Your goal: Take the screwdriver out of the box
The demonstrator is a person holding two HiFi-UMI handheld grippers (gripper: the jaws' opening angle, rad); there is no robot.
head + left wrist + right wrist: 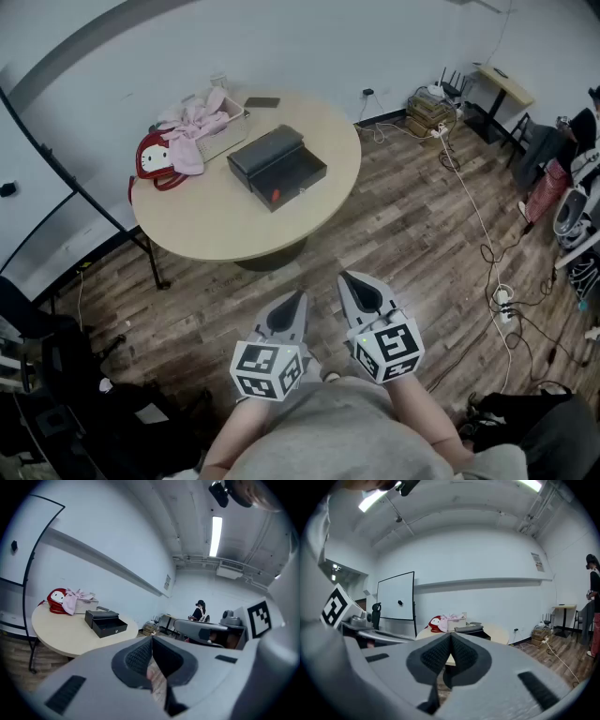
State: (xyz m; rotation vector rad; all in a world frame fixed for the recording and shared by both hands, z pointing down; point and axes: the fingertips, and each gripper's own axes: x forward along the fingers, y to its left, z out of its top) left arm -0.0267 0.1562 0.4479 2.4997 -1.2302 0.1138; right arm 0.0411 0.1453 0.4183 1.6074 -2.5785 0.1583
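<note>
Both grippers hang close to the person's body, well apart from the round tabletop (216, 230), so nothing of the task is in hand yet. The left gripper (300, 298) has its jaws pressed together with nothing between them, and the right gripper (347, 278) is closed and empty in the same way. Judging by this, they are held shut and almost level simply as a resting carry before the approach.

The black box (281, 171) sits near the middle of the tabletop with its lid thrown back, so its inside lies open to a reach from above. A small red thing in the open half (too small to be sure of) is probably the screwdriver (276, 195), and it is not yet out. Beside the box, towards the wall, lie a red bag (155, 161) and a pink cloth (194, 127).

Only the head view looks down into the box and shows the cables (487, 248) trailing over the floor. The left gripper view sees the box from the side, its contents hidden, and a distant person (200, 610). The right gripper view adds a whiteboard (396, 597) behind the tabletop.
</note>
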